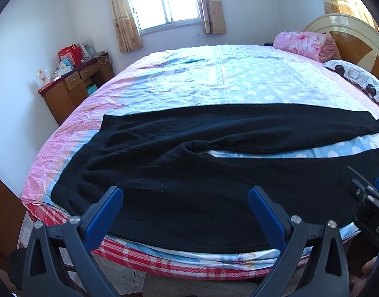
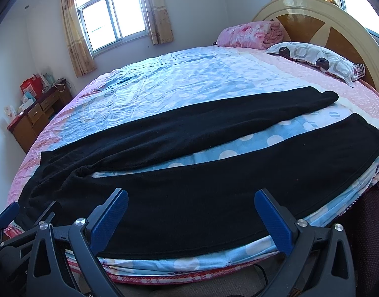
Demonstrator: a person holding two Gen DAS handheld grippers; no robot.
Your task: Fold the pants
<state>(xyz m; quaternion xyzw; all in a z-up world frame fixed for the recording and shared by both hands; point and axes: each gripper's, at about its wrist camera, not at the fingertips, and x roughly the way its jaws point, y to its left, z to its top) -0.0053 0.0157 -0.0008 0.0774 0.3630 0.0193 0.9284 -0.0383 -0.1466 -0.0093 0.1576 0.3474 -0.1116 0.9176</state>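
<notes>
Nearest in the left wrist view, the left gripper [image 1: 185, 199] is held level off the near edge of the bed, its two blue-padded fingers [image 1: 106, 212] spread wide with nothing between them, tips reaching over the near hem of the black pants [image 1: 179, 163] without visibly touching the cloth. The right gripper [image 2: 190, 201] is held in the same way further toward the headboard end, released and wide, its blue pads [image 2: 273, 220] above the near trouser leg; its dark body also shows at the right edge of the left wrist view, and a bit of a hand [image 1: 368, 268] appears below it. Both tools point across the mattress toward the far wall. The pants lie flat and unfolded on the bed [image 2: 179, 79], along its near edge: the waist end is toward the left, the two legs run to the right and part in a narrow V, with blue dotted sheet showing between them. The near leg follows the mattress edge, the far leg angles away toward a patterned pillow [image 2: 318, 59]. Beyond it a folded pink blanket [image 2: 248, 34] sits against the curved headboard [image 2: 310, 12]. Farthest off are a wooden desk [image 1: 73, 89] in the left corner and a curtained window [image 1: 164, 0]
</notes>
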